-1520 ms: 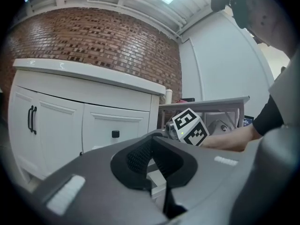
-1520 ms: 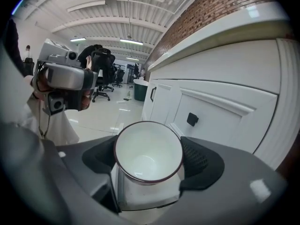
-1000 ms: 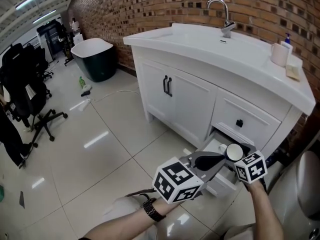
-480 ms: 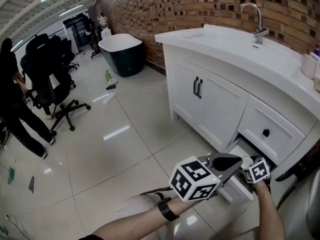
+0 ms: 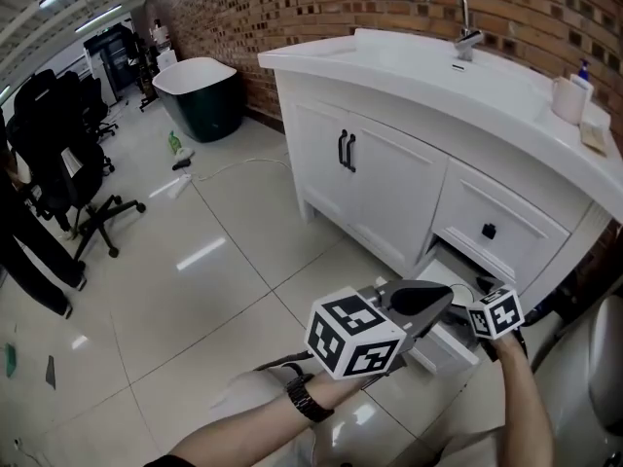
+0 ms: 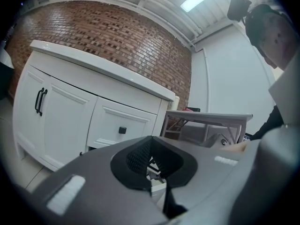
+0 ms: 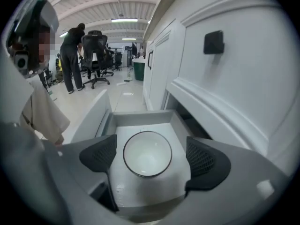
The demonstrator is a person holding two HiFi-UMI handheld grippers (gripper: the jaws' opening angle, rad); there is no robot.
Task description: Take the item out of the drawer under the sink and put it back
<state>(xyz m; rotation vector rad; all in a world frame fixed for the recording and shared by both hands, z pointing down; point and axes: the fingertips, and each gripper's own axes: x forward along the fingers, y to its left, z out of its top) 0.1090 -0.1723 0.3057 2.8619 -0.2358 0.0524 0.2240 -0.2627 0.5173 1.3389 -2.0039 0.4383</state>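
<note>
Lower drawer (image 7: 96, 116) of the white sink cabinet (image 5: 384, 188), pulled open. A white bowl (image 7: 147, 153) sits upright on the drawer floor, between the jaws of the right gripper (image 7: 151, 157). These jaws are opening, and their pads stand clear of the bowl's rim on both sides. The left gripper (image 6: 151, 153), held out in front of the cabinet, has its jaws closed together with nothing between them.
</note>
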